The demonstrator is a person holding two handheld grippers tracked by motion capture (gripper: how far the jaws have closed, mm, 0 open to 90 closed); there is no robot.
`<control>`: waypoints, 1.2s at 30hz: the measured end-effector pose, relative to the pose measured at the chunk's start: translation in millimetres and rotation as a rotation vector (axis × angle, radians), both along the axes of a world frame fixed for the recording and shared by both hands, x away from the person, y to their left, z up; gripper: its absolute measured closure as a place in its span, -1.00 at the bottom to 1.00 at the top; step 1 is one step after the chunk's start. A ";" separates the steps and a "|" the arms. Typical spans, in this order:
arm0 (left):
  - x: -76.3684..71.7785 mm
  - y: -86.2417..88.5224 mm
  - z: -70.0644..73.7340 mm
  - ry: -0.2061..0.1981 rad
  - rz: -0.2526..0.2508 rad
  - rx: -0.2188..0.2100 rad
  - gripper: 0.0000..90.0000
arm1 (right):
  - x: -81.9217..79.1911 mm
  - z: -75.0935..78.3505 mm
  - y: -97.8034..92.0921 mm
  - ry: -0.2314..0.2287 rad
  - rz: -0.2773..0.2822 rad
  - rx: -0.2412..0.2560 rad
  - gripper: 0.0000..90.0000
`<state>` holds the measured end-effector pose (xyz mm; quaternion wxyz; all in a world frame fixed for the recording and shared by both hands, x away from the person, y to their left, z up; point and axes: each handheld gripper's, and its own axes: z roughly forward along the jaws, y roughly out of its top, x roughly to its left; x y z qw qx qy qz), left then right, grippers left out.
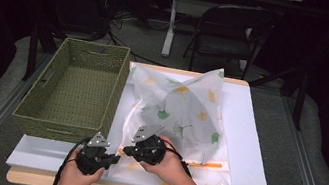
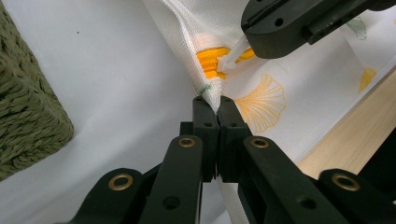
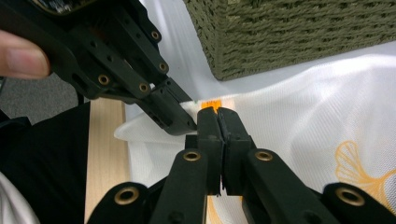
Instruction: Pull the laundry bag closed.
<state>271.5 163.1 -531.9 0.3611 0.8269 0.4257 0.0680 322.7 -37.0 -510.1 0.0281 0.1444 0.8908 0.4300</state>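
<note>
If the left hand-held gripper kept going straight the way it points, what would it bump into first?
Probably the right hand-held gripper. The left hand-held gripper is shut on the corner of the mesh bag, and the right one pinches the orange zipper just ahead, though depth is unclear.

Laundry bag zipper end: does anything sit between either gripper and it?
Nothing visible does. The left gripper is shut on the laundry bag at its corner edge, and the right gripper is shut on the white zipper pull by the orange zipper.

Probably a lab or recording room: dark curtained surround, folding chair [image 1: 230,32] at one o'clock, floor cables [image 1: 129,20] at eleven.
</note>
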 end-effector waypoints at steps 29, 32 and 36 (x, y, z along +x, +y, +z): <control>1.7 5.8 10.2 -0.014 0.016 -0.036 0.95 | 3.8 -13.2 -9.4 0.112 -0.072 0.045 0.64; 2.1 5.8 9.9 0.018 0.015 -0.067 0.89 | -0.4 -13.5 -5.9 0.055 -0.066 0.031 0.55; 1.1 3.6 8.9 0.025 0.007 -0.069 0.81 | -4.7 -14.3 -0.7 0.018 -0.056 0.013 0.53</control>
